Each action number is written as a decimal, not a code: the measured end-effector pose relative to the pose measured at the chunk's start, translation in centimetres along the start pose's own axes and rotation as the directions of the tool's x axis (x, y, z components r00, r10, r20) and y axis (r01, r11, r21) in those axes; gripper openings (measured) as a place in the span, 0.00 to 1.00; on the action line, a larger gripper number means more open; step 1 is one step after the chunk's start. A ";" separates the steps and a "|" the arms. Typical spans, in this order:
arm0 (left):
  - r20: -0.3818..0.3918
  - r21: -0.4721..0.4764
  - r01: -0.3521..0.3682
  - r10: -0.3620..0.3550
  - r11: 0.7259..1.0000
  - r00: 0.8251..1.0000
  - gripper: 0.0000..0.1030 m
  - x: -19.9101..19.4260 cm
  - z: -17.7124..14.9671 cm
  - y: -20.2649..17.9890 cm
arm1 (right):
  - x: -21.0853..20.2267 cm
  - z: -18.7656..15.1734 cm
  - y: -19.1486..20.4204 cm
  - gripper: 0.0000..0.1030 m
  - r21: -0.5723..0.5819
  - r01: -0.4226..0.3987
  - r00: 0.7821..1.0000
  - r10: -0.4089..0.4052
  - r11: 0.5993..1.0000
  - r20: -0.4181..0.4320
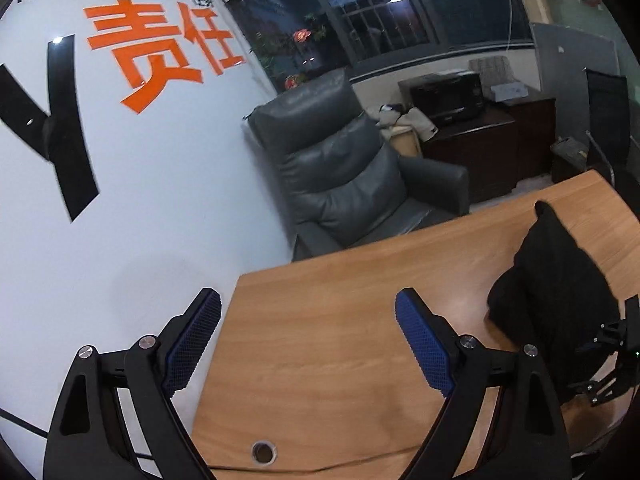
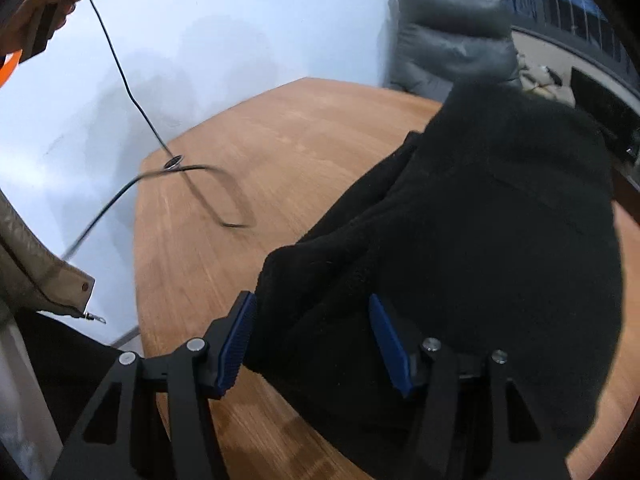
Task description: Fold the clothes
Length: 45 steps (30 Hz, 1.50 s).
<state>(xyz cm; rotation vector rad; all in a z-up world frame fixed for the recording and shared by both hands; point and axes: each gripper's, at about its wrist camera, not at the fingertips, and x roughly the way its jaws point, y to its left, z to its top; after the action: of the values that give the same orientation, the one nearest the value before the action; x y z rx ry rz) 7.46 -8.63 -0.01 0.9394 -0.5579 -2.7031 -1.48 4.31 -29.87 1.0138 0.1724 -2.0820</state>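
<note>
A black fleece garment [image 2: 480, 220] lies bunched on the wooden table [image 2: 260, 152]. In the right wrist view my right gripper [image 2: 316, 344] stands open around a thick fold of it, one blue pad [image 2: 236, 344] on each side, the cloth filling the gap. In the left wrist view the same garment [image 1: 556, 280] stands heaped at the right with the right gripper [image 1: 616, 344] against it. My left gripper [image 1: 308, 344] is open and empty over the table's [image 1: 320, 320] left part, well left of the garment.
A grey leather armchair [image 1: 344, 160] stands behind the table by a white wall with orange lettering. A cable hole [image 1: 263, 452] sits near the table's edge, with a black cable [image 2: 192, 176] through it. Dark cabinets [image 1: 480, 144] stand under the window.
</note>
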 end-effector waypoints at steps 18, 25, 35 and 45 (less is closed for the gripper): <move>0.140 0.068 0.340 -0.346 0.938 0.928 0.90 0.1 8.7 -12.2 | 4.5 -3.0 -4.6 0.32 0.336 -0.307 0.917 0.371 0.891 -0.145; -0.015 0.286 0.654 -0.679 0.701 0.734 0.91 5.3 7.6 -28.4 | -4.4 -5.8 -3.6 0.58 0.391 -0.249 0.953 0.296 0.886 -0.063; -0.342 0.198 0.717 -0.638 0.669 0.690 0.91 17.9 -2.0 -39.5 | -12.6 -11.6 -6.2 0.62 0.335 0.218 0.976 -0.197 0.917 -0.098; -0.221 0.129 0.681 -0.649 0.720 0.728 1.00 18.9 -5.2 -40.0 | -5.1 -10.5 -1.6 0.60 0.080 0.492 0.868 -0.481 0.867 -0.122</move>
<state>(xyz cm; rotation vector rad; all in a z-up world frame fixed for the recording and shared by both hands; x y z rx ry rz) -7.21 19.81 -31.00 1.6856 -0.5425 -3.1753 5.56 13.01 -33.63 1.2376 0.4070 -2.5193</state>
